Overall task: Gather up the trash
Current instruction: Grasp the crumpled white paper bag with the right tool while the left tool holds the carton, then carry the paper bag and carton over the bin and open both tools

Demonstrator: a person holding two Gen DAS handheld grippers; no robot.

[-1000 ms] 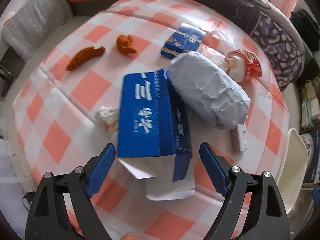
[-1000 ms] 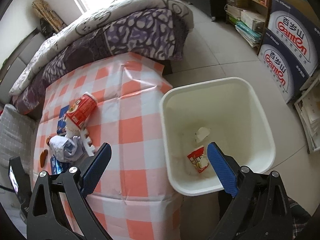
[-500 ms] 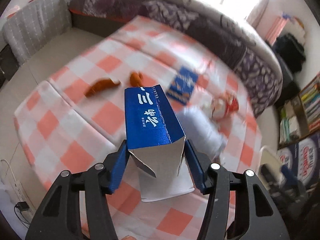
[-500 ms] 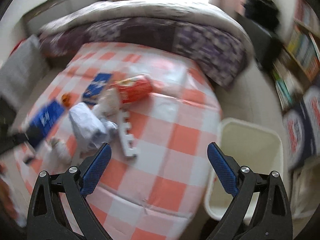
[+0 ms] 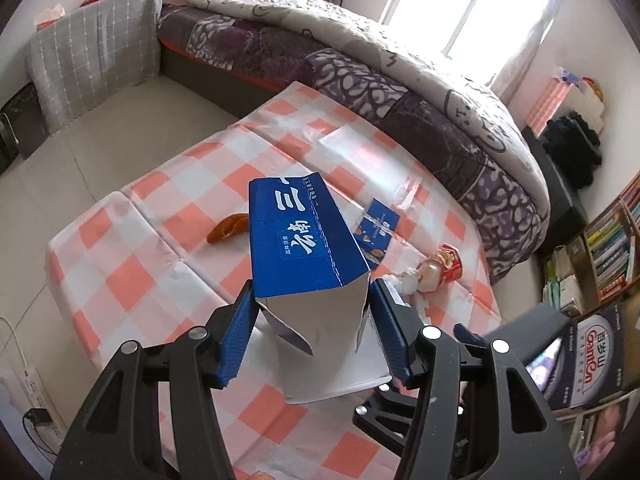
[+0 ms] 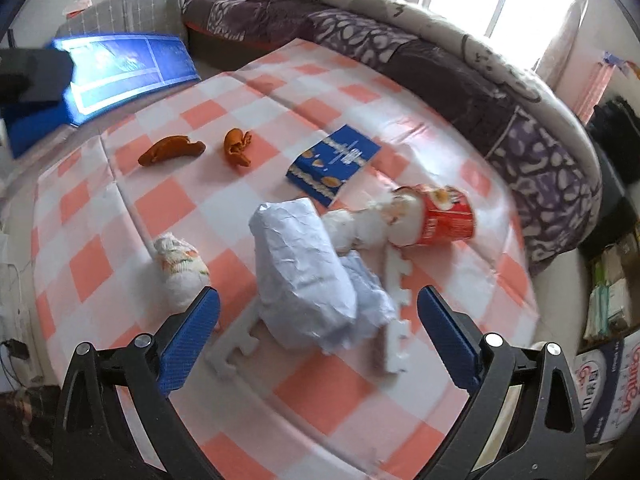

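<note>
Left gripper clamped carton, held above bench | right gripper spread empty over paper wad | left: cup, packet, peels, tissue; bin unseen

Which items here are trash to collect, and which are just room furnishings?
Trash: blue carton held in left tool; crumpled paper; red cup; orange peels; blue packet; tissue wad.
Furnishings: bed; bookshelf.
</note>
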